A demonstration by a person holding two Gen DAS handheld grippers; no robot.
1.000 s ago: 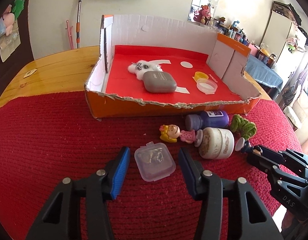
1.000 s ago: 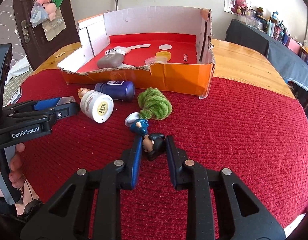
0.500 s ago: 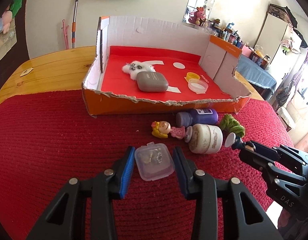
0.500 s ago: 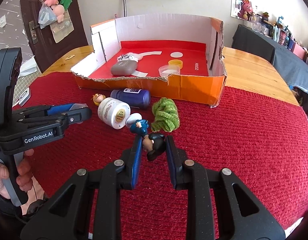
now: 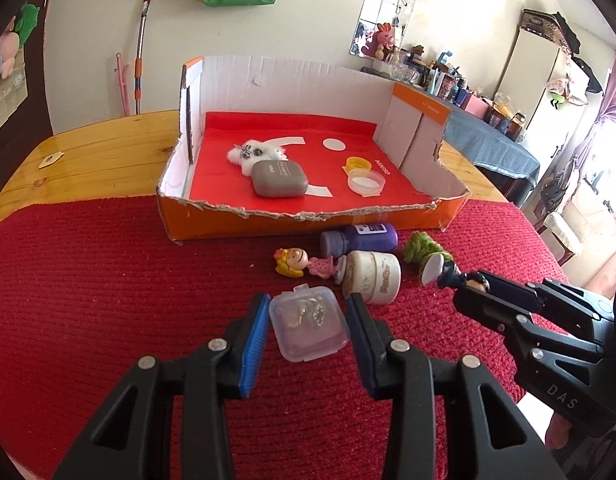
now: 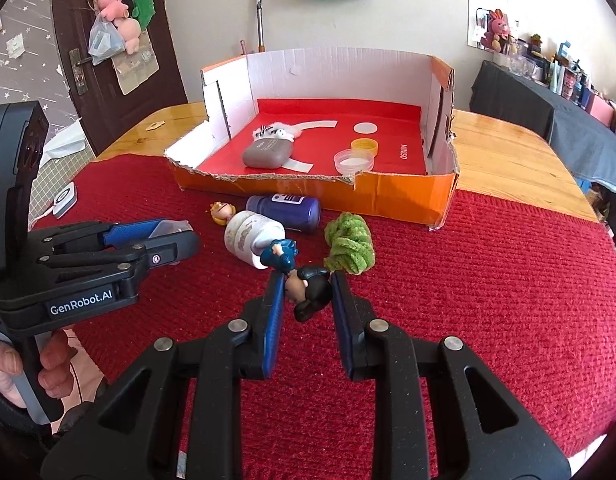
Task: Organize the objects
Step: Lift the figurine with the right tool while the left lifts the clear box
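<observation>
My left gripper (image 5: 307,320) is shut on a small clear plastic box (image 5: 308,327) with trinkets inside, held over the red cloth. My right gripper (image 6: 308,298) is shut on a dark-haired figurine in blue (image 6: 303,280), lifted off the cloth; it also shows in the left wrist view (image 5: 454,276). The orange cardboard box (image 5: 308,224) with a red floor lies behind. In front of it lie a purple bottle (image 5: 360,239), a white jar (image 5: 374,276), a blonde doll (image 5: 303,264) and a green fuzzy toy (image 6: 350,248).
Inside the cardboard box are a grey case (image 5: 279,179), a white fluffy toy (image 5: 251,154), a yellow cap (image 5: 358,163) and a clear lid (image 5: 366,182). The red cloth (image 5: 87,300) covers the near part of a wooden table (image 5: 99,148). A white device (image 6: 64,199) lies at the left.
My left gripper has closed on the clear box. Both grippers have risen and pulled back a little, the right one carrying the figurine up off the cloth.
</observation>
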